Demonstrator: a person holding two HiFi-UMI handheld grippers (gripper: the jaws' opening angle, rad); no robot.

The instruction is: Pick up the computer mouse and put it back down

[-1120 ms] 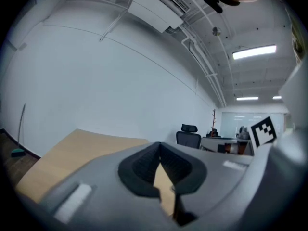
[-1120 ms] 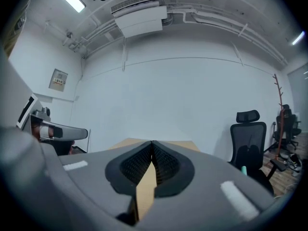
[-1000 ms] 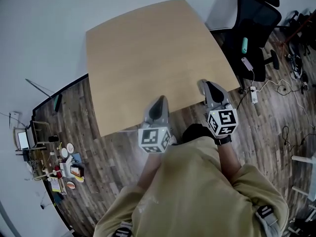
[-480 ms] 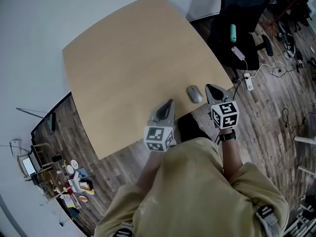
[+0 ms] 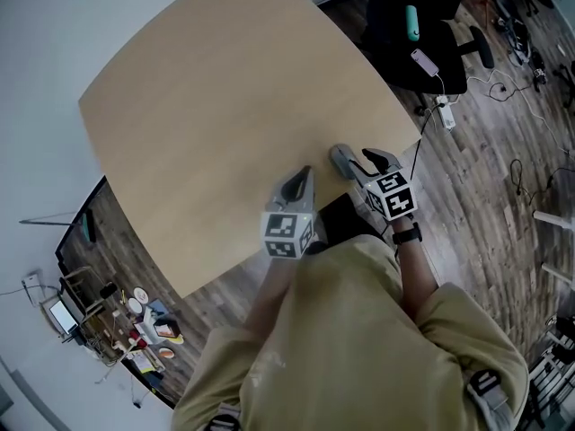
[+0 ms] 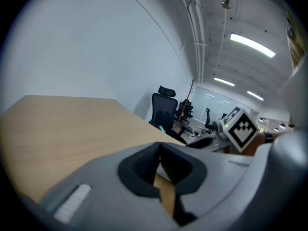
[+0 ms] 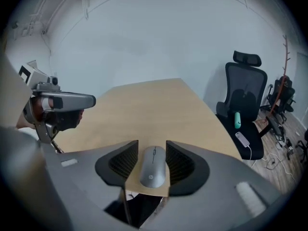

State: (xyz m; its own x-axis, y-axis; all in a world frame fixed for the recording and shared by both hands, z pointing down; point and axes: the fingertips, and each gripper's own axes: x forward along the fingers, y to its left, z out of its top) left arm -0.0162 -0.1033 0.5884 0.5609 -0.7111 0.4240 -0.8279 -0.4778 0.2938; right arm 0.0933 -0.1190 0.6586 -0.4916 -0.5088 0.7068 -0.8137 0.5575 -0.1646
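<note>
- Two grippers sit at the bench (image 5: 225,88) edge.
- Right gripper (image 7: 153,144): jaws just been opening, apart either side of the computer mouse (image 7: 152,166), which lies on the bench.
- Left gripper (image 6: 159,146): jaws together, empty.

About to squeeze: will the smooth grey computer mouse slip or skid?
The grey computer mouse looks rigid and light, probably an easy lift. Its smooth rounded sides may slip in the right gripper, whose jaws have just been opening and now straddle it. It lies near the edge of the light wooden table, so a nudge might drop it.
</note>
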